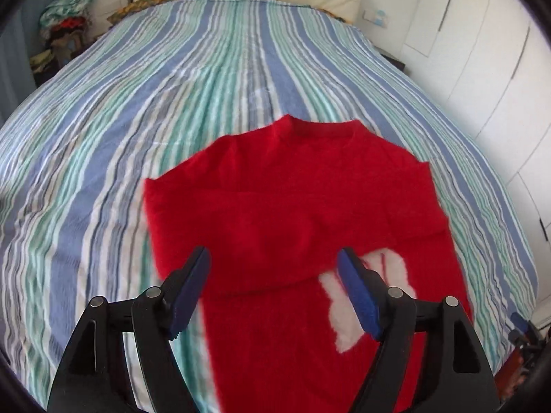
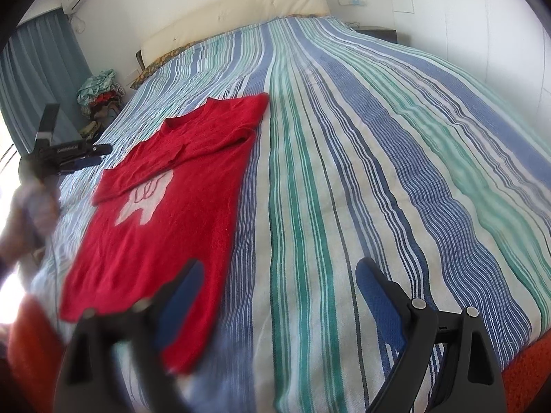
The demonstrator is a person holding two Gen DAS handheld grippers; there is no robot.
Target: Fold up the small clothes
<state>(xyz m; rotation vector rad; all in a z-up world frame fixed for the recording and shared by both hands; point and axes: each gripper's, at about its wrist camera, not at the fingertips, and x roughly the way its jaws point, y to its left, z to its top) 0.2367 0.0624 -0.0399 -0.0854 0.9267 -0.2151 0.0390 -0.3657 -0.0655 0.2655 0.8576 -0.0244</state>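
A small red sweater (image 1: 289,206) with a white motif (image 1: 347,306) lies flat on the striped bedspread (image 1: 213,79), collar away from me. One sleeve is folded across its chest. My left gripper (image 1: 273,289) is open and empty, hovering just above the sweater's lower part. In the right wrist view the sweater (image 2: 165,213) lies at the left, its right sleeve (image 2: 241,117) still stretched out. My right gripper (image 2: 279,292) is open and empty, above the bedspread right of the sweater's hem. The left gripper (image 2: 86,155) shows at the far left of that view.
The bed (image 2: 378,137) has a cream headboard (image 2: 241,10). A pile of clothes (image 2: 100,93) sits beside the bed at the far left. White wardrobe doors (image 1: 482,69) stand to the right. An orange surface (image 2: 530,371) edges the bed's near side.
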